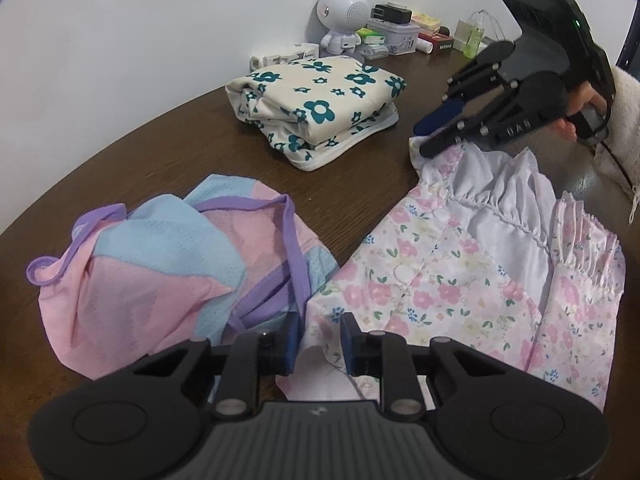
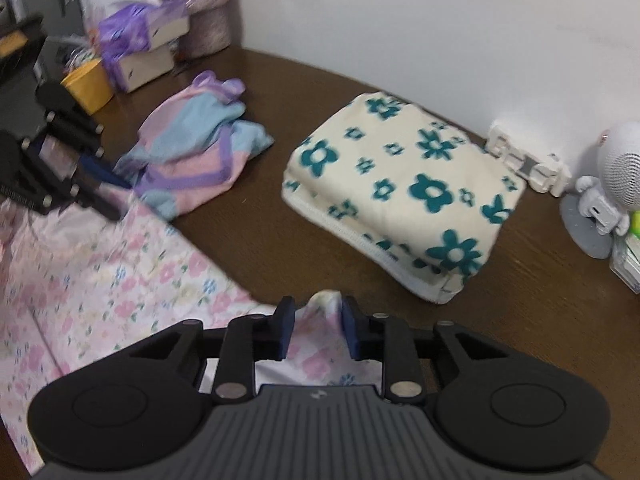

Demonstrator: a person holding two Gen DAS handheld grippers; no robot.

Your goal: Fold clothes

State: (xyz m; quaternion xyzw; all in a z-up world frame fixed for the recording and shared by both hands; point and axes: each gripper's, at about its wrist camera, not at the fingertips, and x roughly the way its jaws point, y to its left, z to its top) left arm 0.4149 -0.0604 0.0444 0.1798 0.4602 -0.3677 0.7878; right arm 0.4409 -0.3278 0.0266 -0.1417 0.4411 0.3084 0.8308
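A: The left claw (image 1: 320, 344) is narrow, with a corner of the floral dress (image 1: 460, 276) bunched between its pads. The right claw (image 2: 316, 332) is narrow too, pinching a peak of the same dress at another corner.

B: So both have cloth. Where does the dress lie?

A: Spread on the brown table (image 1: 352, 184), front up, ruffles toward the person's sleeve (image 1: 624, 128). The pastel top (image 1: 160, 264) sits crumpled just beside it, touching its edge in the left view. The folded blanket (image 1: 316, 108) is farther back, apart from both.

B: How would you do this fold well?

A: I'd say lift both corners together and level, keeping the edge taut between the claws, then carry it over so the edges meet. The risk is dragging the pastel top along, since the left claw works right next to it.

B: Any containers?

A: Only at the back wall: a small lidded tub (image 1: 394, 34) among boxes by the white robot toy (image 1: 344, 20); its contents are hidden. In the right view a yellow cup (image 2: 90, 84) stands at the far edge; I can't see inside.
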